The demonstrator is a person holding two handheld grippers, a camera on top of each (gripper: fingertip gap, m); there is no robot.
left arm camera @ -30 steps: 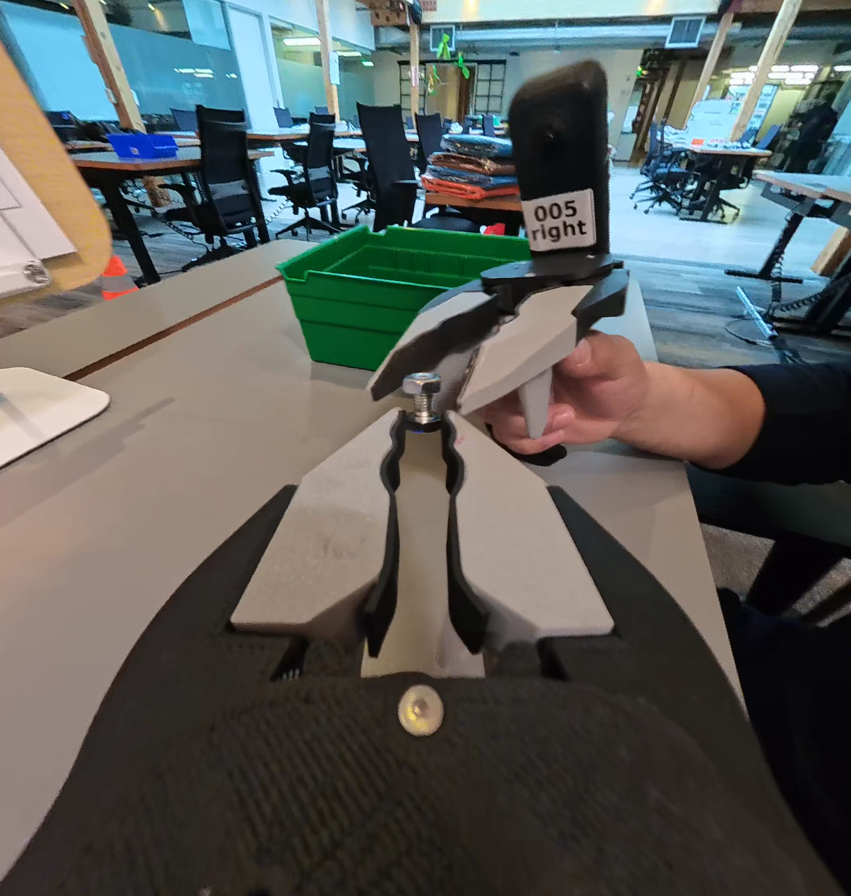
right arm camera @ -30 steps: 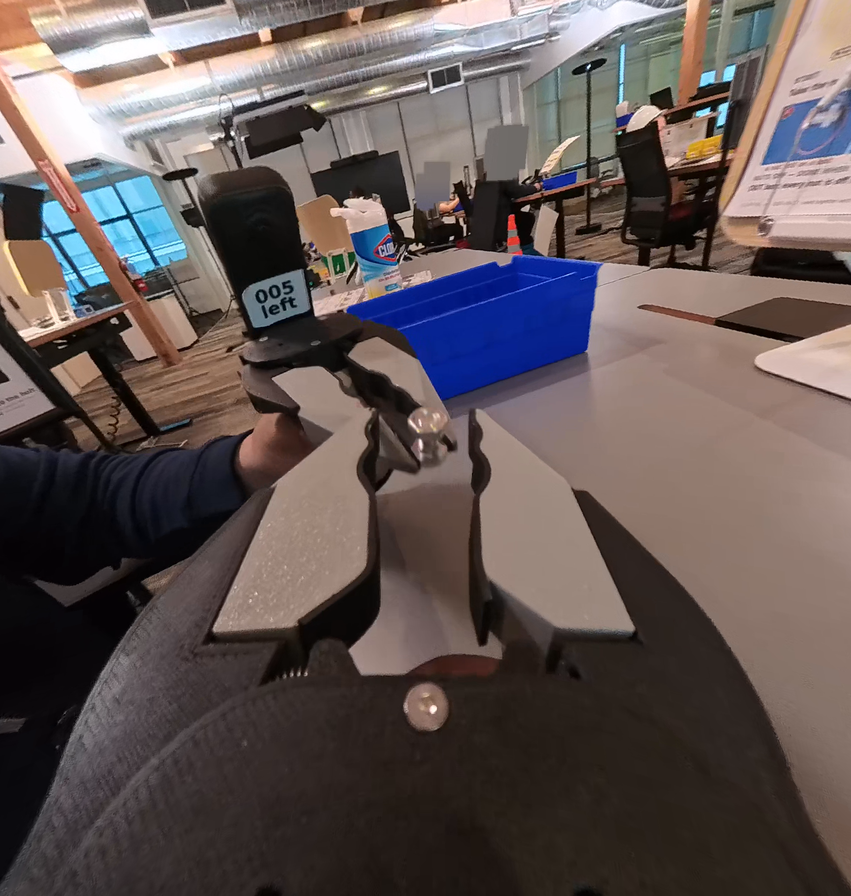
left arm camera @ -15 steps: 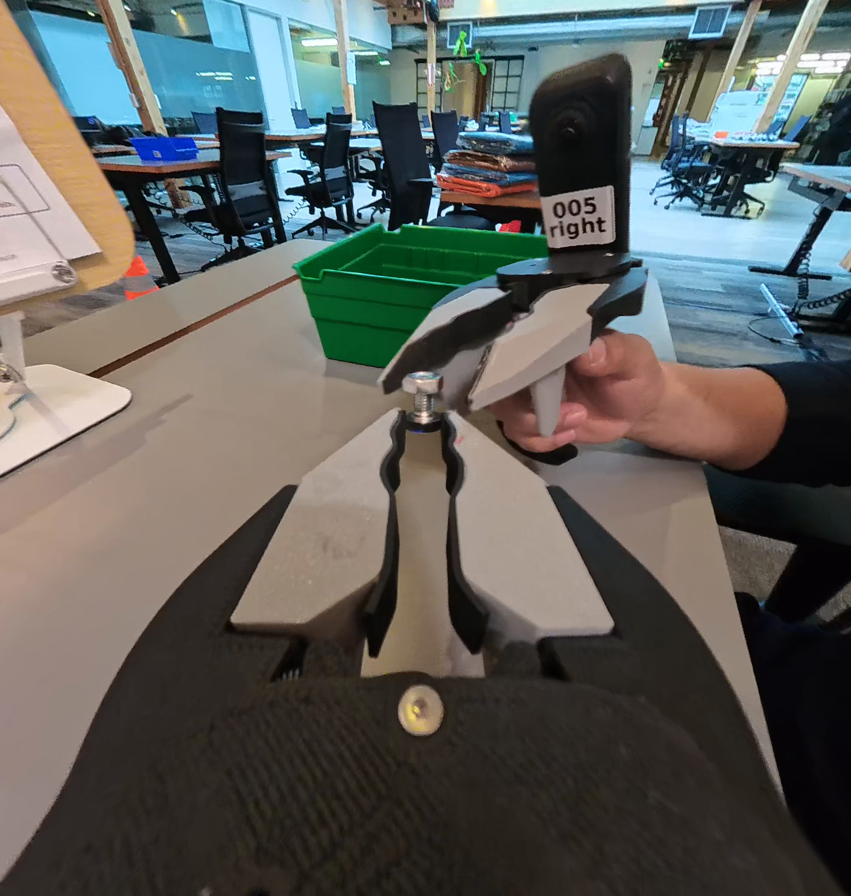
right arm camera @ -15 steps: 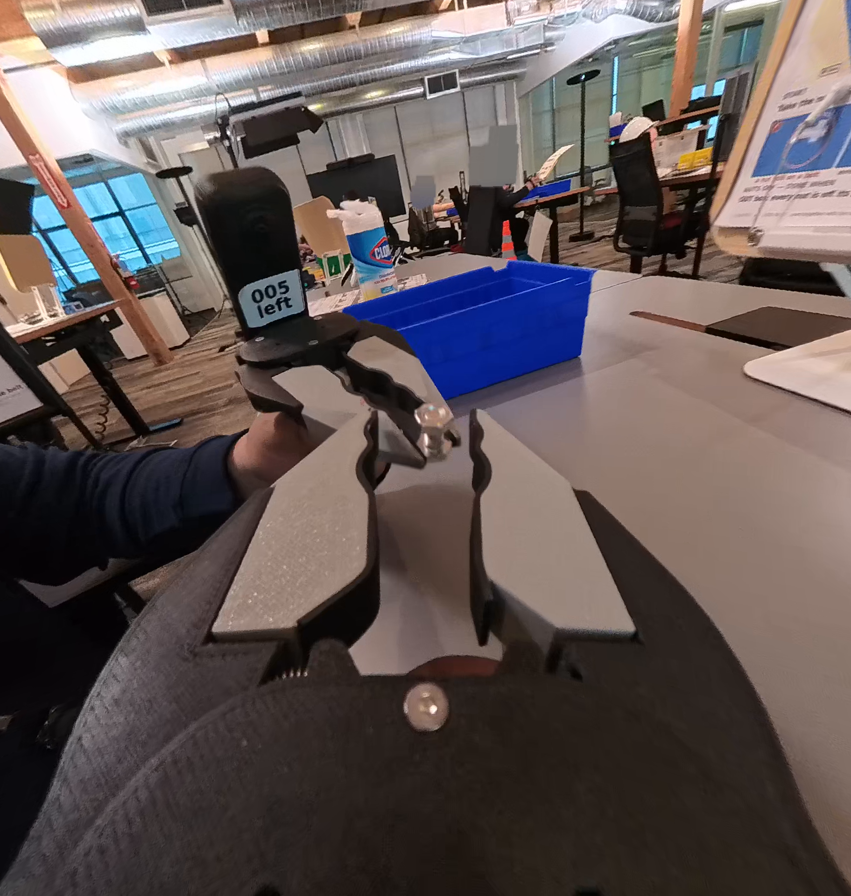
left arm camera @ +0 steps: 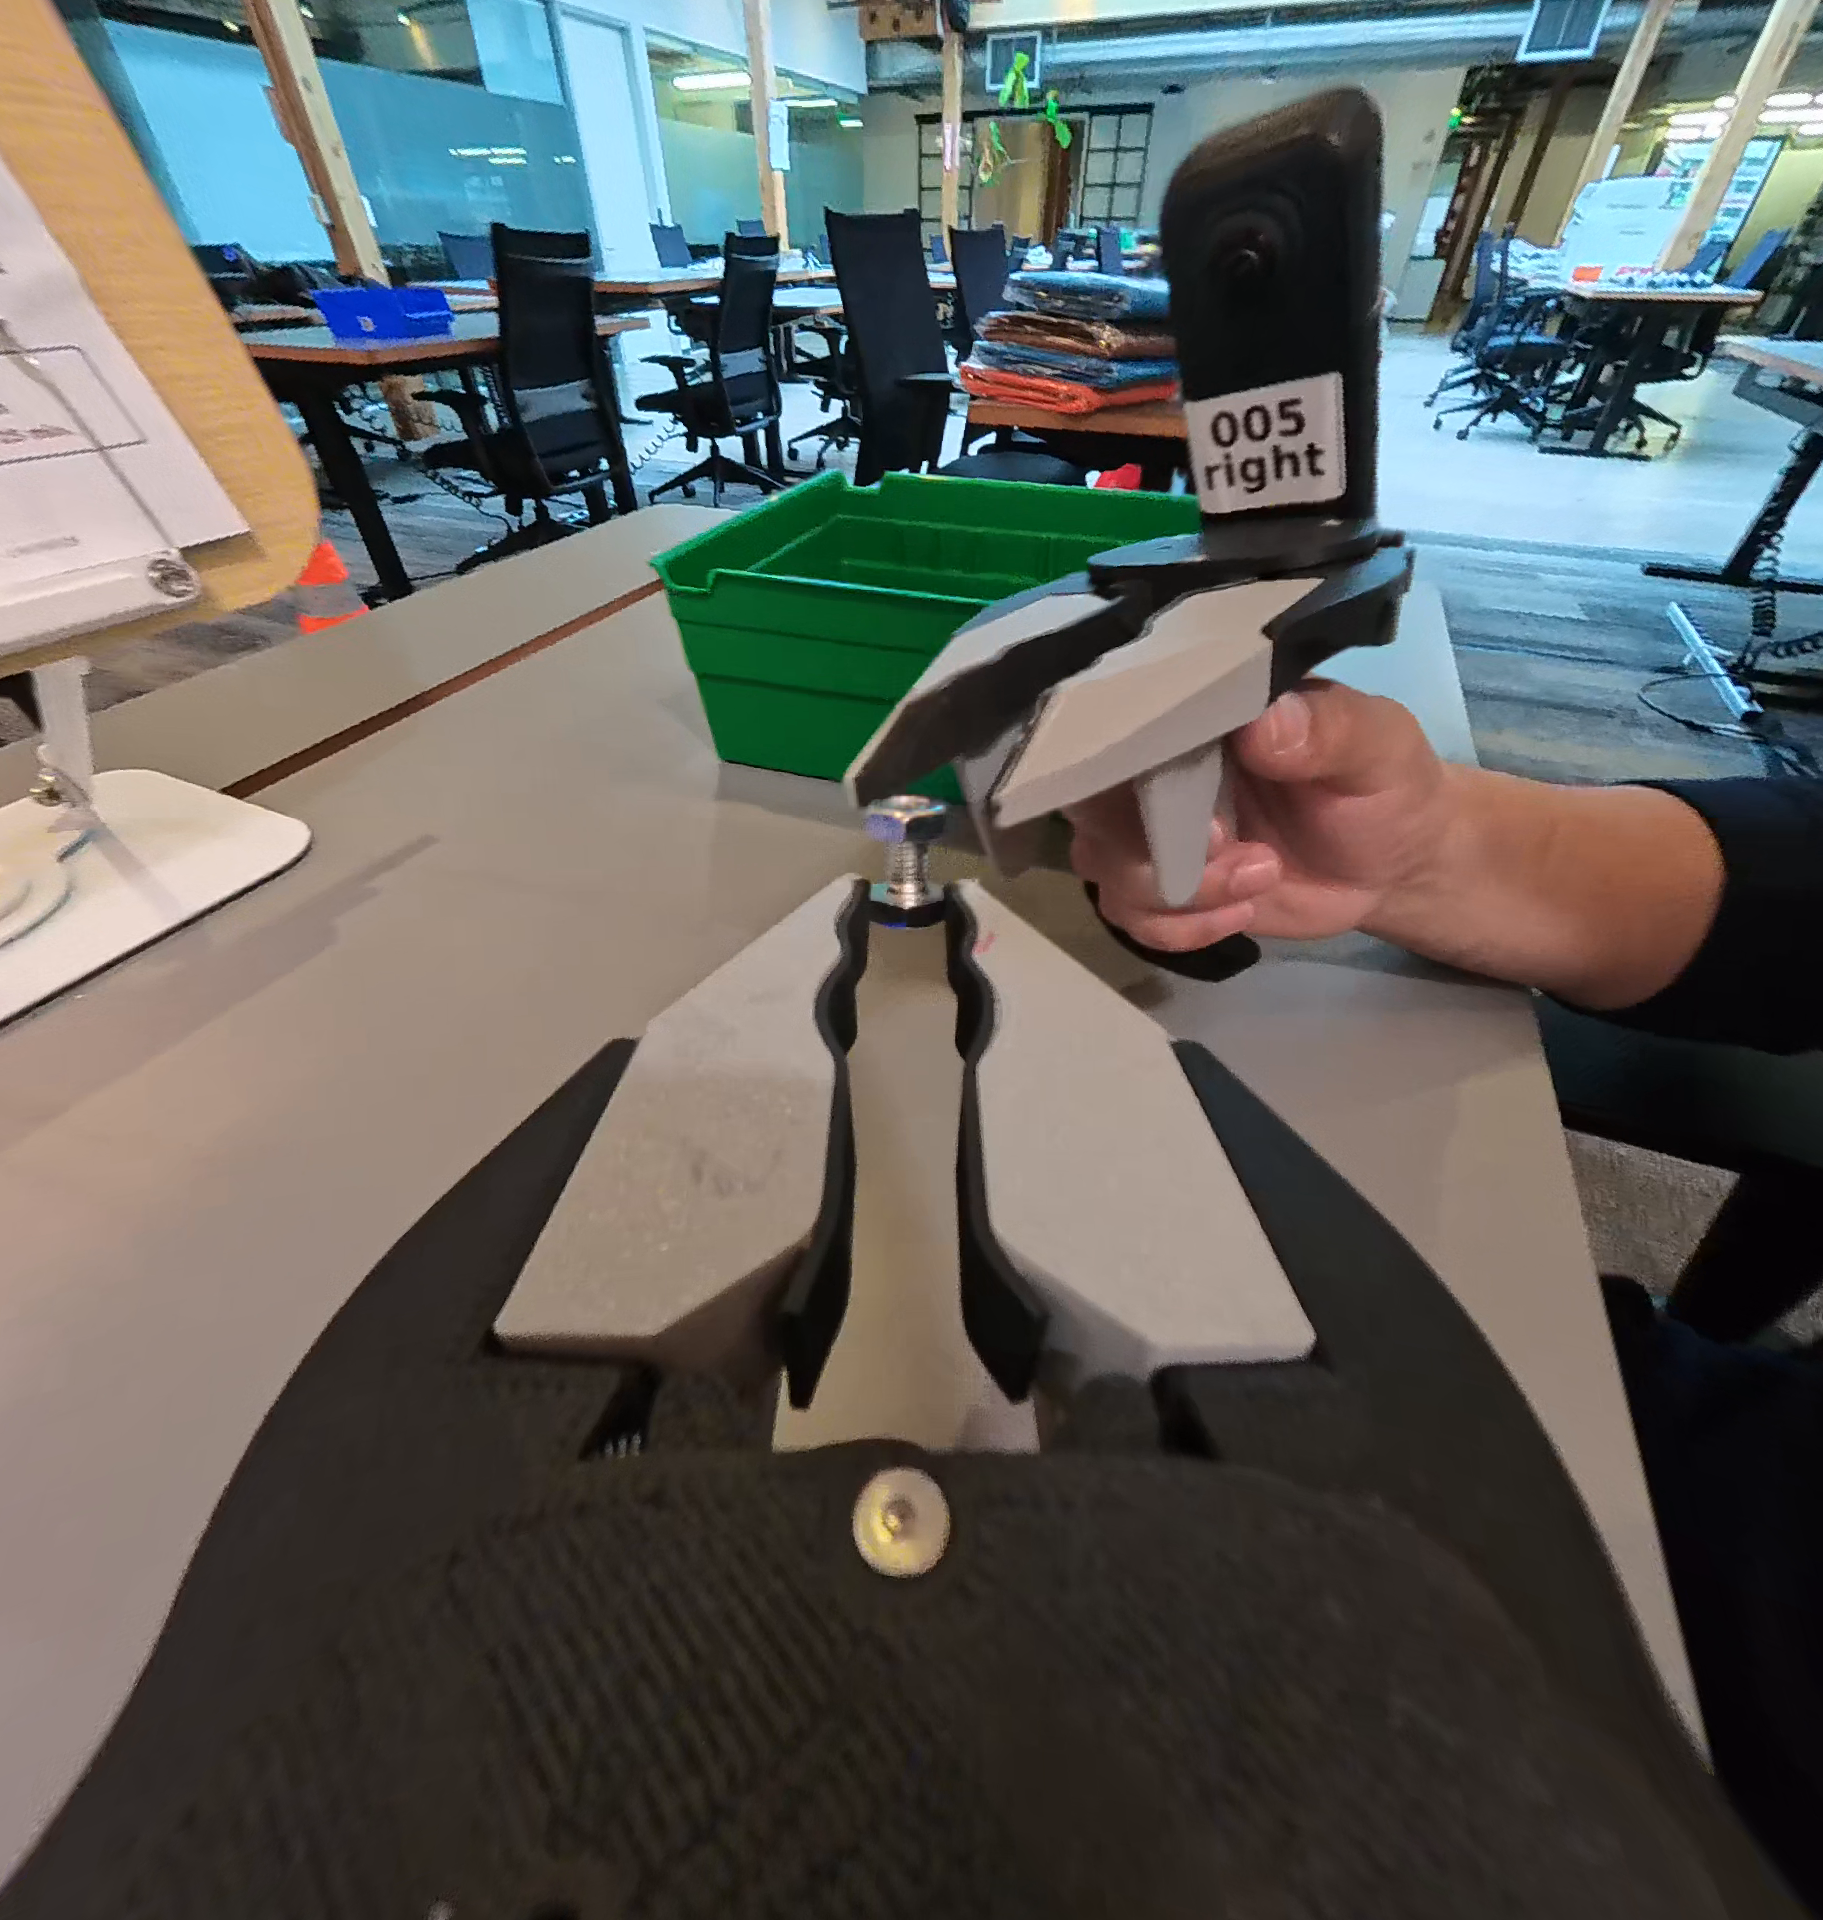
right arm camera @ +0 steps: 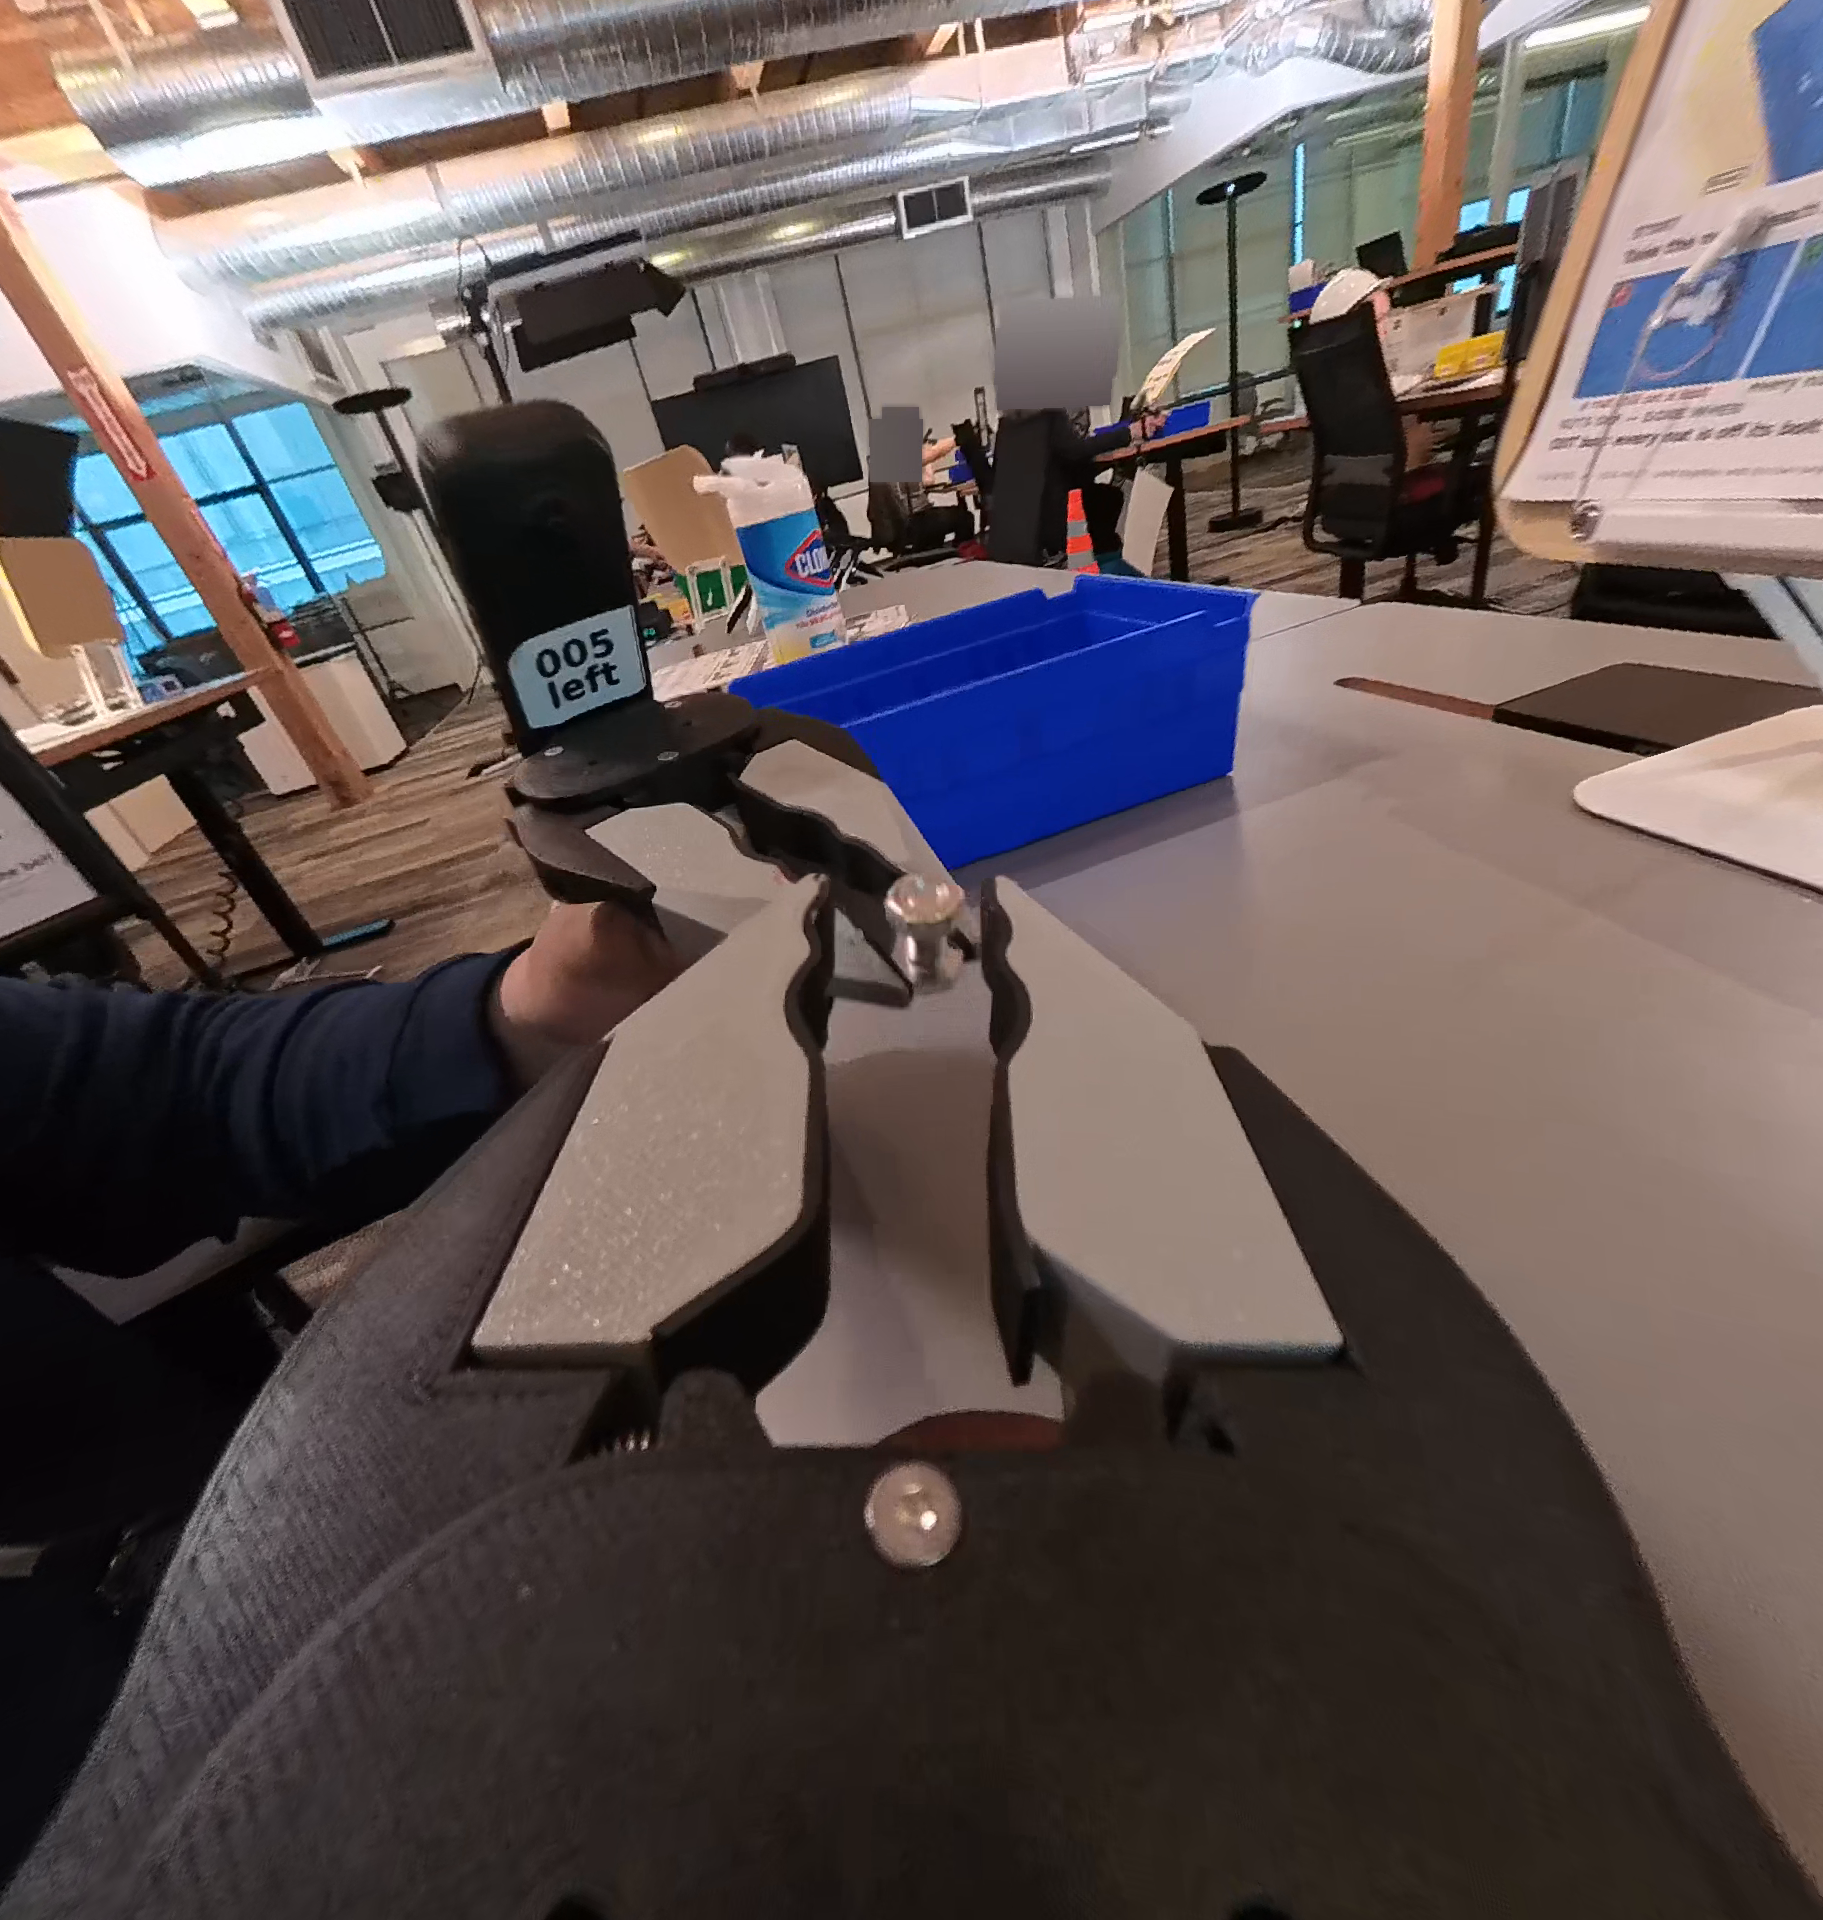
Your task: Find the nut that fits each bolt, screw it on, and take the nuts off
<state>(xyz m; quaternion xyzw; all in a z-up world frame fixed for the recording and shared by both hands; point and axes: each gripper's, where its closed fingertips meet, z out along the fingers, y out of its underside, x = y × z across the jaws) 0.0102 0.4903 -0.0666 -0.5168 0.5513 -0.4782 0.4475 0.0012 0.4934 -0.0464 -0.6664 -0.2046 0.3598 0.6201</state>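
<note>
My left hand-held gripper pinches the bolt upright above the desk. My right hand-held gripper, half open, has drawn nearer its nut, ready to turn.

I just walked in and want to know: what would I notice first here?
First, the left gripper pinching a shiny bolt upright above the grey table, a nut at its top. The right gripper, open, reaches for that nut. Then two bright bins: green behind, blue opposite.
</note>
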